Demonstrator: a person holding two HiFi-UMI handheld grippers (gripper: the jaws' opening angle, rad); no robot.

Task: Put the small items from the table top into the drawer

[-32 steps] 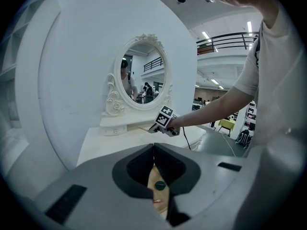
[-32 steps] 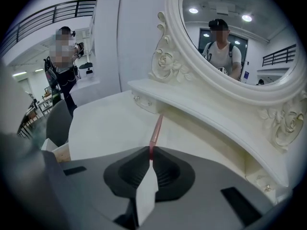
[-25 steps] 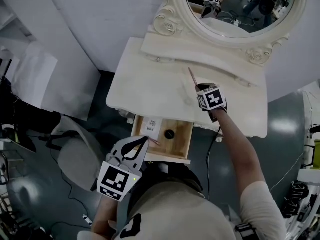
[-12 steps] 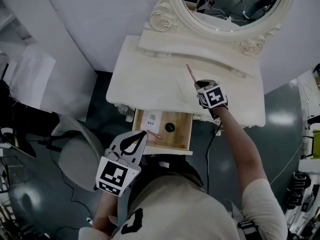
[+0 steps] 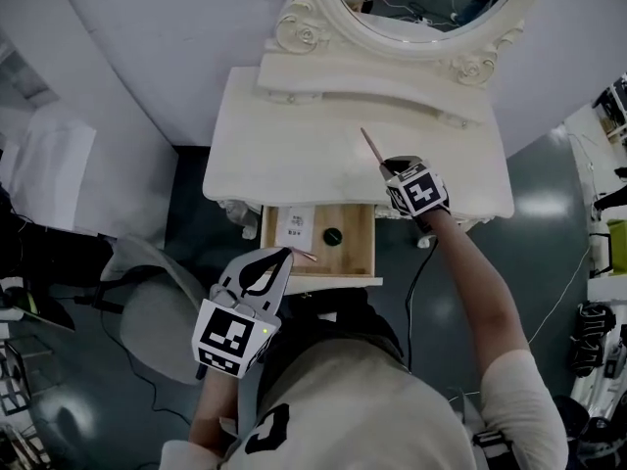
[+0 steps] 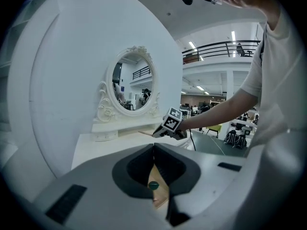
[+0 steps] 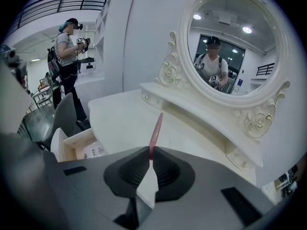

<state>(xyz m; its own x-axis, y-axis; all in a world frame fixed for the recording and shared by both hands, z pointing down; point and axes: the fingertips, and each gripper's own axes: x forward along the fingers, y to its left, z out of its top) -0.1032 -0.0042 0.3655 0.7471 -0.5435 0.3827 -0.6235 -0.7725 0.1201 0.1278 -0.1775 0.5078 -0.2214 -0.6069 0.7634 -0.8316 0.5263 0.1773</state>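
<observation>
Right hand-held gripper (image 7: pixel 150 150): I have its jaws pressed together on the near end of a thin pink stick (image 7: pixel 155 128). The rest of the stick juts out past the jaw tips, over the white worktop (image 7: pixel 124 114) and towards the shelf under the mirror (image 7: pixel 230 42). In the head view this hand-held gripper (image 5: pixel 386 168) sits right of centre, above the right part of the worktop (image 5: pixel 284 155), and the stick (image 5: pixel 371 146) slants from it to the upper left. I cannot tell whether the far tip of the stick touches the surface.

Left hand-held gripper (image 6: pixel 153 146): its jaw tips meet and nothing is caught between them. In the head view it (image 5: pixel 284 255) lies at lower centre, with its tips over the front left corner of the open drawer (image 5: pixel 358 253).

Drawer: wooden, pulled out below the front edge of the worktop. Inside it are a white printed card (image 5: pixel 296 228) at the left, a small dark round item (image 5: pixel 332 235) near the middle, and a second thin pink stick (image 5: pixel 304 256) just beside the left jaw tips.

Surroundings: an oval mirror in an ornate white frame (image 5: pixel 294 32) stands at the upper edge, and a grey chair (image 5: pixel 157 306) is at lower left.
</observation>
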